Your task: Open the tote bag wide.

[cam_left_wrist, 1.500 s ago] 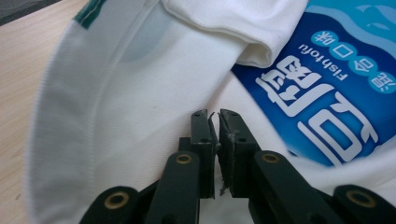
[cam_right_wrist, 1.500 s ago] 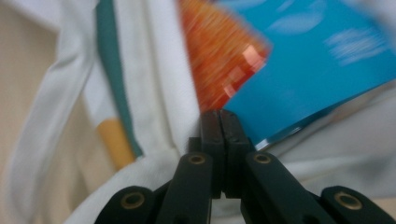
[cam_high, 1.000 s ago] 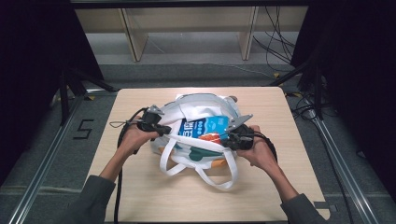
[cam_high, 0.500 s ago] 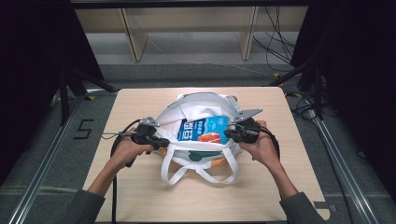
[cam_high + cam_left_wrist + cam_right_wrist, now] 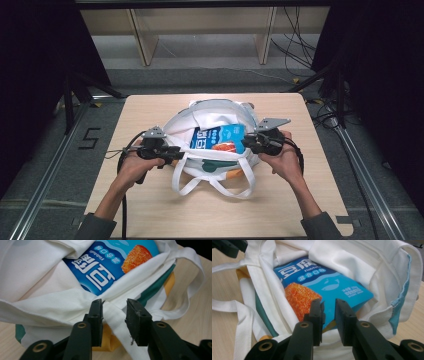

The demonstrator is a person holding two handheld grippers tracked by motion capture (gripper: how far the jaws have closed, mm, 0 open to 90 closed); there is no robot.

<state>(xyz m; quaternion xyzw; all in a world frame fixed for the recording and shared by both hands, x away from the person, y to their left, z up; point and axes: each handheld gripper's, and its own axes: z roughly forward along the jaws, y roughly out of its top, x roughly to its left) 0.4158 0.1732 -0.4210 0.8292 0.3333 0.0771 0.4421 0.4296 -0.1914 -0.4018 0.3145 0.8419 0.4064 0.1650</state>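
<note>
**Both tools let go at the bag's mouth**

Dark curtains and a pale wooden desk point(image 5: 150, 200) frame the work — a white tote bag point(image 5: 210, 112) lies mid-desk with a blue snack packet point(image 5: 217, 137) already inside its open mouth. The left tool point(image 5: 113, 312) has just been opening; a fabric strap point(image 5: 117, 320) lies loosely between its parted jaws, unpinched. The right tool point(image 5: 328, 312) has likewise been opening, released over the packet's near corner. Packing is judged done — withdrawal comes next.
</note>
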